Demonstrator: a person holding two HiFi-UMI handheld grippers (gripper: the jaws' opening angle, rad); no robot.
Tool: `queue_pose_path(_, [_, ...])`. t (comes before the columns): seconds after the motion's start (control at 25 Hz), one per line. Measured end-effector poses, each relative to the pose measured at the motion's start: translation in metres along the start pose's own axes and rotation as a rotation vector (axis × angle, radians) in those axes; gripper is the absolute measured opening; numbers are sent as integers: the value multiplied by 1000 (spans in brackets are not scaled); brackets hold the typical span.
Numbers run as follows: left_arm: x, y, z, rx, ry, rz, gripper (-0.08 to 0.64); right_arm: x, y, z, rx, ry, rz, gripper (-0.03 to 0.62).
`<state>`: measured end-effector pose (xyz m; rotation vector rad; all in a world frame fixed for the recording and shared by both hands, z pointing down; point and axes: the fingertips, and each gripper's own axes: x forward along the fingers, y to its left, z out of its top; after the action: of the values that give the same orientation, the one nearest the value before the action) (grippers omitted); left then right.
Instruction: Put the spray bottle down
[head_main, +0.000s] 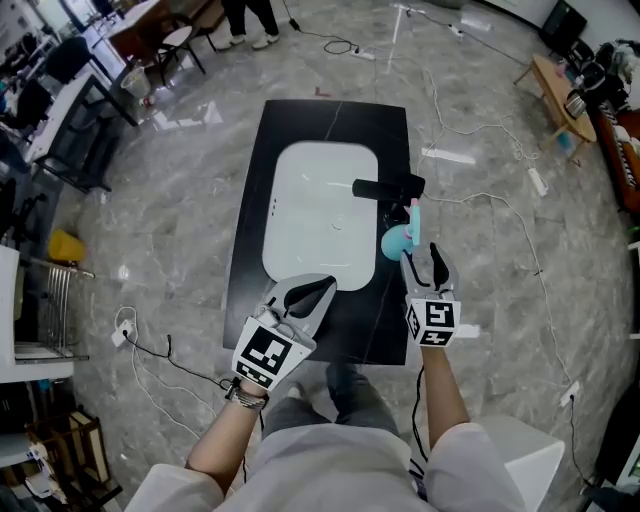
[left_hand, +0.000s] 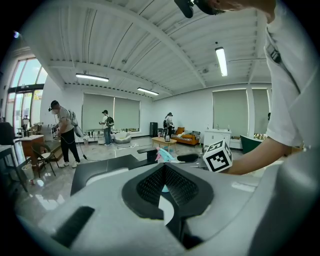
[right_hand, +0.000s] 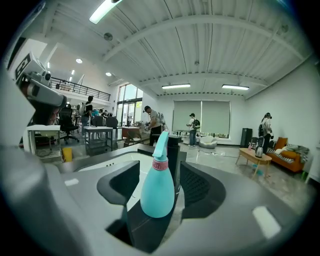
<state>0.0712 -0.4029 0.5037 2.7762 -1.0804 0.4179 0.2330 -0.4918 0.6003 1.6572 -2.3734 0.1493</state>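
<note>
A teal spray bottle (head_main: 397, 239) with a pink collar stands upright on the black countertop (head_main: 252, 262), just right of the white basin. My right gripper (head_main: 420, 263) is right behind it. In the right gripper view the bottle (right_hand: 158, 187) stands between the jaws of the right gripper (right_hand: 160, 175), which is open with a gap on each side. My left gripper (head_main: 311, 292) hovers over the basin's near rim, its pads (left_hand: 150, 185) meeting at the tip with nothing held. From the left gripper view the bottle's top (left_hand: 163, 155) shows beyond the jaws.
A white sink basin (head_main: 320, 215) is set into the counter, with a black faucet (head_main: 388, 187) at its right edge. Cables (head_main: 480, 200) trail over the grey floor around it. Desks and chairs (head_main: 90, 70) stand far left; people (left_hand: 64, 132) work in the background.
</note>
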Motion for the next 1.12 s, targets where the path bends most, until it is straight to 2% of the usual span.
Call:
queue_pose_path(0.12, [-9,-5,7,7,-27,-18,6,-22,0,20,-14,-23,-37,253])
queue_pose_path(0.24, [-21,-10,13,14,-45,-33,6,-45,11,40,-43,-42,-51,222])
queue_pose_path(0.44, [-47,-17,27,32,-80,-40,6,-84,36,78,-88,-79,-42,132])
queue_pose_path(0.68, [-78,-20,41,56,-119,-35,6,-122,67,119,-42,-153,-5,58])
queue_pose_path(0.84, [-101,-27,48,65,-146,-31,6,-152,89,140,-54,-173,18,6])
queue_pose_path(0.96, [-119,-33,52,71,-166,-24,6,-182,100,156,-74,-184,7,6])
queue_pose_path(1.12, [-140,-47,59,116,-188,-39,6,-223,110,166,-66,-173,-9,6])
